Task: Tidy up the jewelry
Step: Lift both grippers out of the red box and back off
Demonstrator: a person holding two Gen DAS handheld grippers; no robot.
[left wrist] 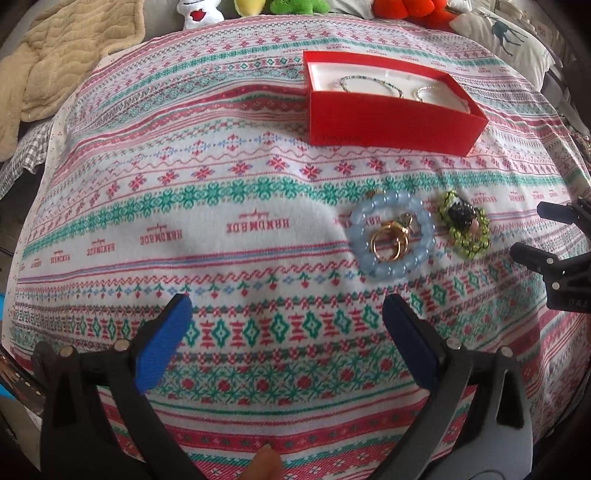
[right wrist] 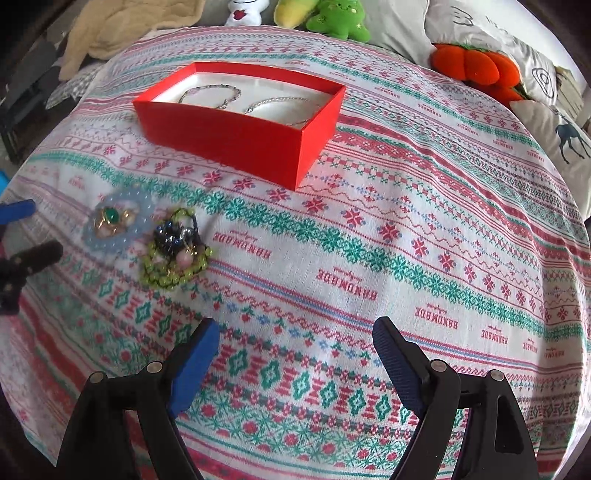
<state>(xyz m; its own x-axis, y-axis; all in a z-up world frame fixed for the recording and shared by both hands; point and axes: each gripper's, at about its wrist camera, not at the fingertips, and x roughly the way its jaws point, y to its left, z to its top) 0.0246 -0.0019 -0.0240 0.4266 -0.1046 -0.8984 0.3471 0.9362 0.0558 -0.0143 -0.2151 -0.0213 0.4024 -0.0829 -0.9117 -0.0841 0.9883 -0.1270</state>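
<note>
Plush toys point(right wrist: 334, 20) line the bed's far edge behind the red box point(left wrist: 384, 114). My left tongs point(left wrist: 284, 332) and right tongs point(right wrist: 291, 354) gape empty; the blue bead bracelet point(left wrist: 391, 236) lies just beyond them.

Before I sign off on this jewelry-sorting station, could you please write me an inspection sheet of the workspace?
Surface: patterned tablecloth, wrinkled, printed "HANDMADE".
Job's things: open red box holding thin chain bracelets; light-blue bead bracelet lying around gold rings; green bead bracelet beside it, around dark beads.
Clutter: nothing seen on the cloth.
Grippers: left gripper open, empty; right gripper open, empty; both over bare cloth.
Cables: nothing seen.
Surroundings: plush toys, beige blanket, deer-print pillow behind the cloth.
</note>
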